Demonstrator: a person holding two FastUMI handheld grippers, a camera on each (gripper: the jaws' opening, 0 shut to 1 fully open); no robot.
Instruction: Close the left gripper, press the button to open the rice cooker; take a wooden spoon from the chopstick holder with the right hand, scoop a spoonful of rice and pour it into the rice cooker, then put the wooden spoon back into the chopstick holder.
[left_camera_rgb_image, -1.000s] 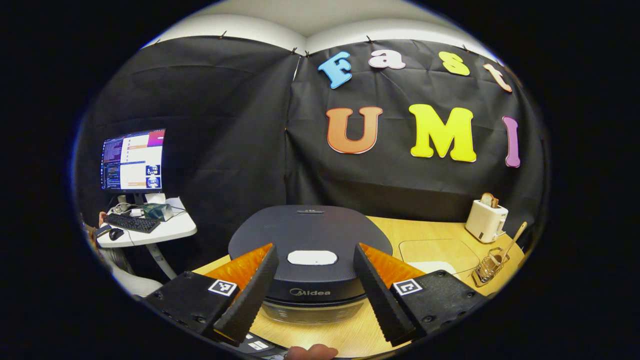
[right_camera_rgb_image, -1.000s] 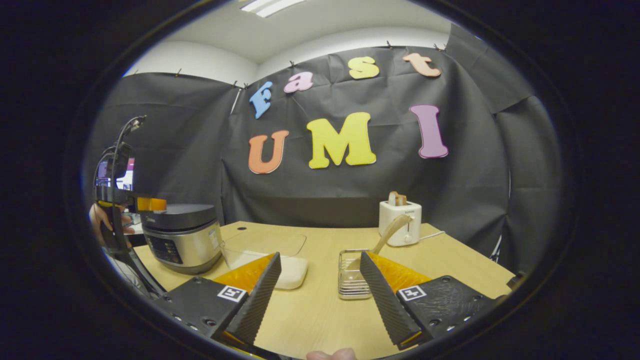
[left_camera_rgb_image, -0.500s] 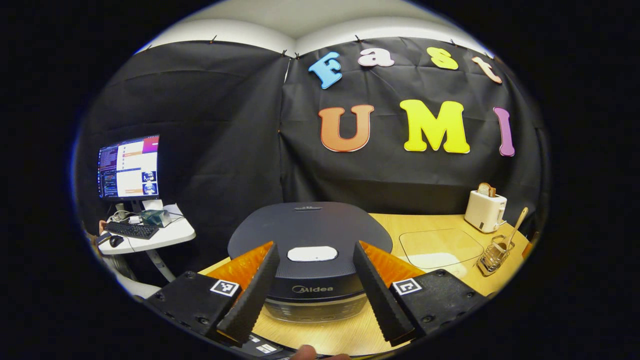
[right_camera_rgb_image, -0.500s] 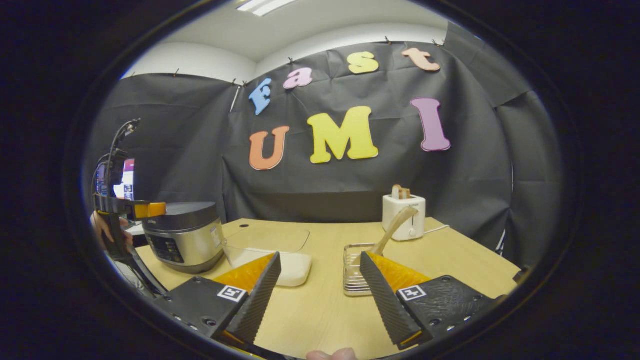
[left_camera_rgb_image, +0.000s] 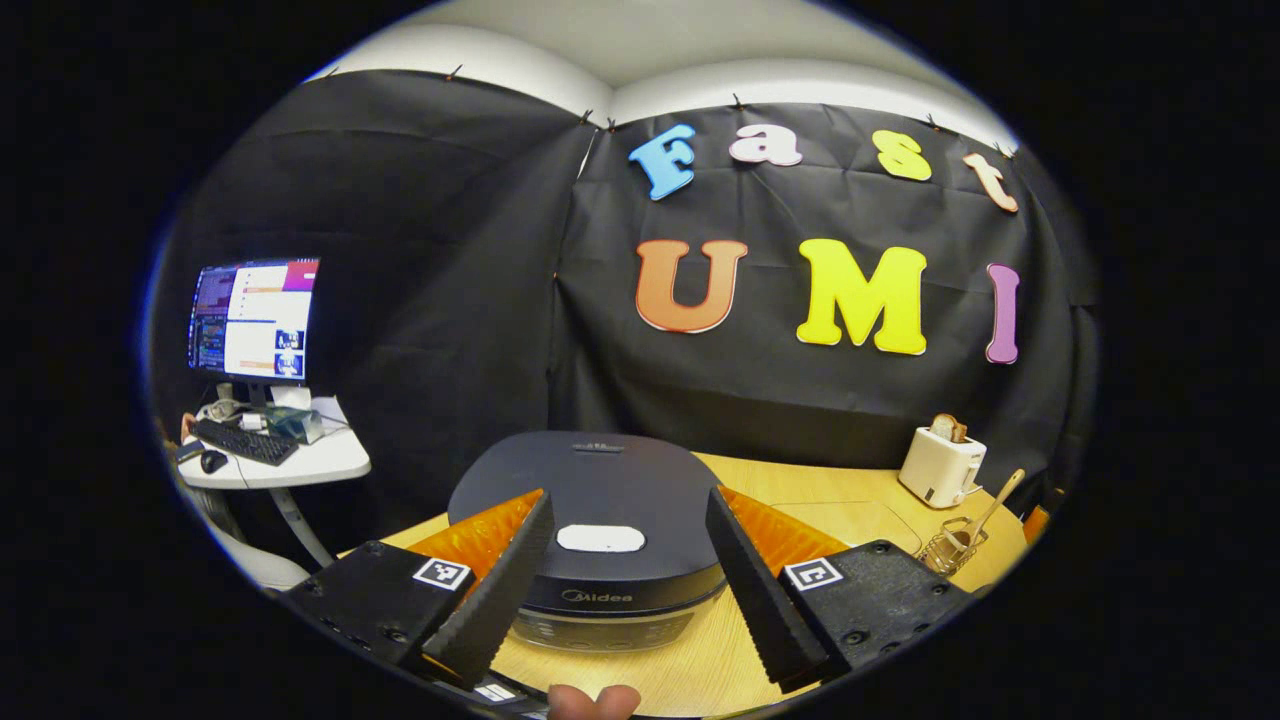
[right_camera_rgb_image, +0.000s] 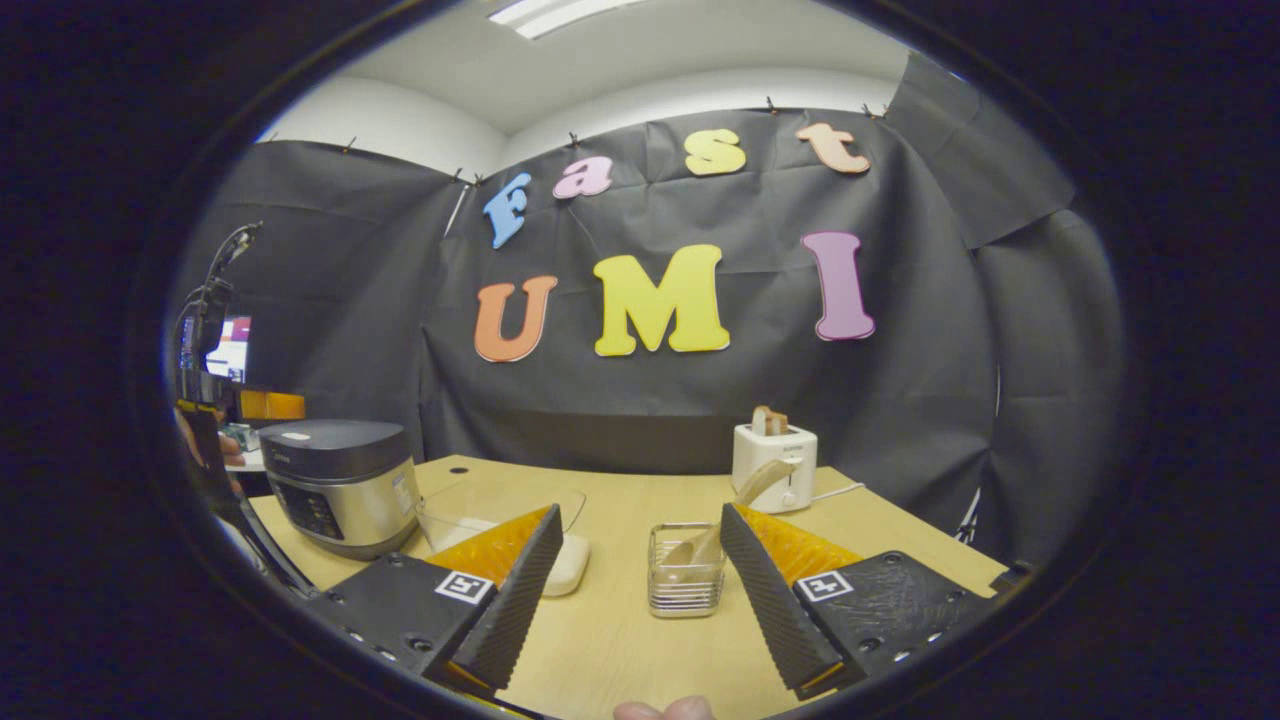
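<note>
Wooden table (right_camera_rgb_image: 620, 620) carries a closed rice cooker (left_camera_rgb_image: 590, 500) at the left. The left hand-held gripper (left_camera_rgb_image: 628, 590) hangs wide above it. The right hand-held gripper (right_camera_rgb_image: 640, 590), also wide, faces the spoon (right_camera_rgb_image: 745, 495) in its holder (right_camera_rgb_image: 685, 570).

In the right gripper view, the rice cooker (right_camera_rgb_image: 340, 485) is sitting at the table's (right_camera_rgb_image: 620, 640) left end, with the rice container (right_camera_rgb_image: 500, 520) just to its right. The chopstick holder (right_camera_rgb_image: 685, 570) is standing further right, the wooden spoon (right_camera_rgb_image: 740, 500) leaning in it, and the toaster (right_camera_rgb_image: 773, 452) is sitting behind it near the wall.

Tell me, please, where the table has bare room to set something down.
The table is bare right of the chopstick holder and toaster. It is crowded between the rice cooker and the holder, where the rice container sits.
</note>
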